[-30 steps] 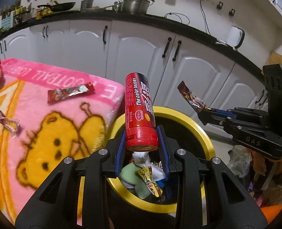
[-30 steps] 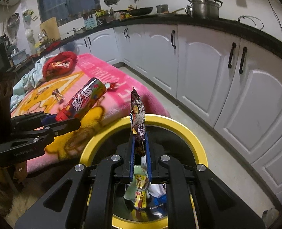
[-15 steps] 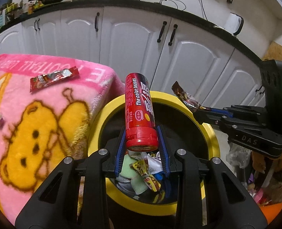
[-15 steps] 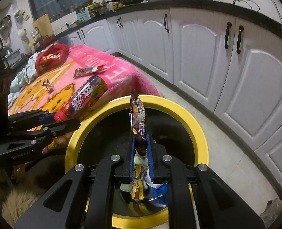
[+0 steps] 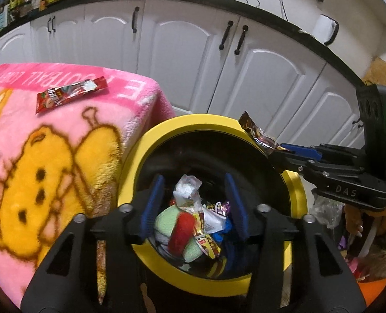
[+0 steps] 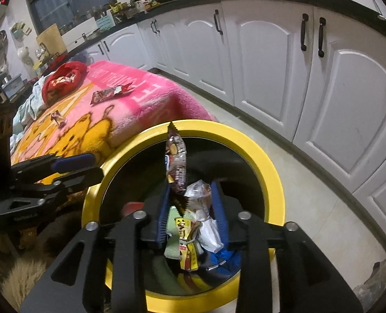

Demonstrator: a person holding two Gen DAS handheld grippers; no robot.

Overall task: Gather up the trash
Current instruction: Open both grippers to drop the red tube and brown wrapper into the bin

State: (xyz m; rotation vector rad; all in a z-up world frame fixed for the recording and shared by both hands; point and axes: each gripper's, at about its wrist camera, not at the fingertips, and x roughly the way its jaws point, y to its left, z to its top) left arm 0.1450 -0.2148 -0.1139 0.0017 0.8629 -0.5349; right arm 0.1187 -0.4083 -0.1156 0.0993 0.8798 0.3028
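Jaws just opening on both: left gripper (image 5: 194, 203) empty; right gripper (image 6: 190, 210) releasing brown wrapper (image 6: 176, 161).

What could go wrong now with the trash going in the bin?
1. The brown snack wrapper leans on one pad of the right gripper, whose jaws have just been opening; it may cling there or slide out beside the yellow-rimmed bin.
2. The red wrapper and small candy wrapper lie on the pink blanket, easy to forget.

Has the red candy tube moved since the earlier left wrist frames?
Yes. The red tube has dropped from the left gripper, whose jaws have just been opening, into the yellow-rimmed bin.
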